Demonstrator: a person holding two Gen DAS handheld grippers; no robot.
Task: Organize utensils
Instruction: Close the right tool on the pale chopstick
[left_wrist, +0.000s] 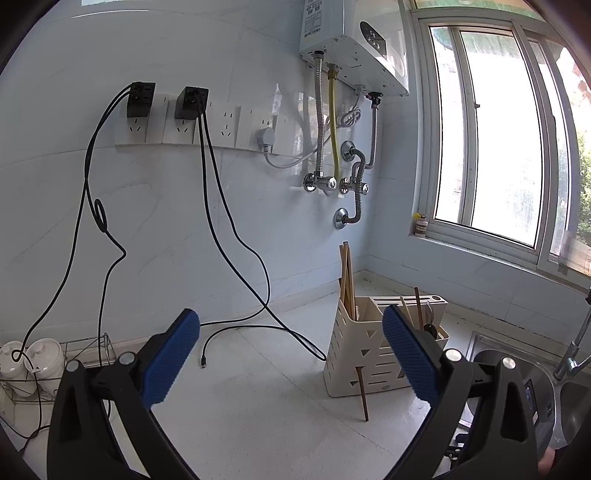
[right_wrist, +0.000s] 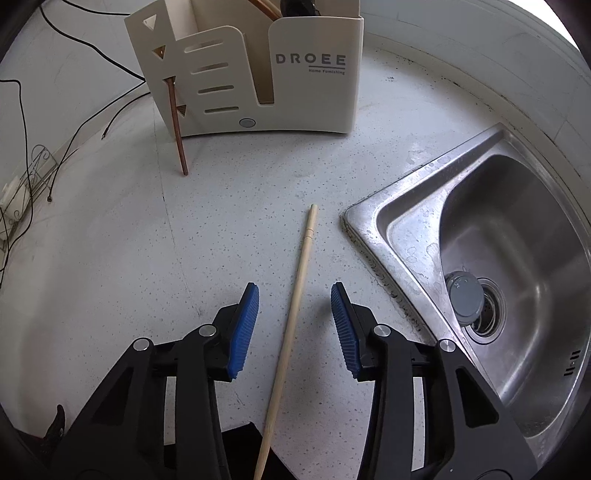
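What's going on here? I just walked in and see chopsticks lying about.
A person with a gripper in each hand is tidying utensils on a kitchen counter. The right gripper is over a pale wooden chopstick lying on the counter beside the sink, jaws open on either side of it, not yet pinching. The left gripper is open and empty. A dark chopstick pokes out through the side of the cream utensil holder.

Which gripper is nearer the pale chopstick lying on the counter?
Right. The right gripper straddles the pale chopstick, jaws open; the left gripper faces the utensil holder instead.
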